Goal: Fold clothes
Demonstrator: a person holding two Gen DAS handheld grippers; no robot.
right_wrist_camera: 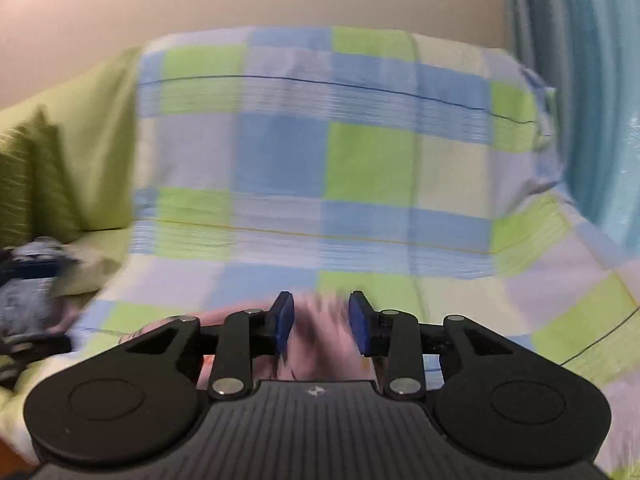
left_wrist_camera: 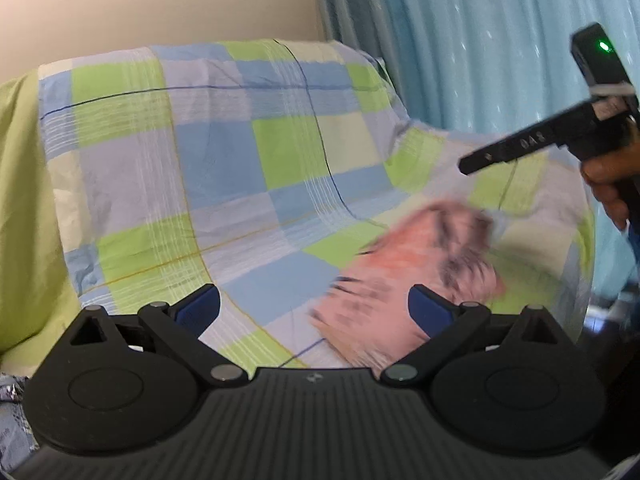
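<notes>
Checked bedding (left_wrist_camera: 208,152) in blue, green and pale lilac squares drapes a sofa back and seat, with a beige wall behind and a light-blue curtain (left_wrist_camera: 500,40) at two o'clock in the left wrist view. A green cushion (right_wrist_camera: 28,184) sits at nine o'clock in the right wrist view, with a dark-blue patterned heap of cloth (right_wrist_camera: 32,284) just below it.

The pink garment (left_wrist_camera: 416,276), printed with dark marks, lies on the seat at about four o'clock in the left wrist view, smeared by motion blur; it looks folded into a compact bundle, with layered edges at its near side, though the blur hides the details.

The left gripper (left_wrist_camera: 314,308) has its jaws spread wide and nothing between them; the garment sits just beyond its right pad. The right gripper (right_wrist_camera: 320,322) hangs above the pink cloth with its jaws partly apart. Pink shows in the gap, but the pads do not seem to press on it.

Risks, as a judgement: a fold snagged on a pad of the right gripper could be dragged open. The soft, sloping cover could also let the bundle slump or slide. A careless sweep of the left gripper beside it might nudge the layers askew.
</notes>
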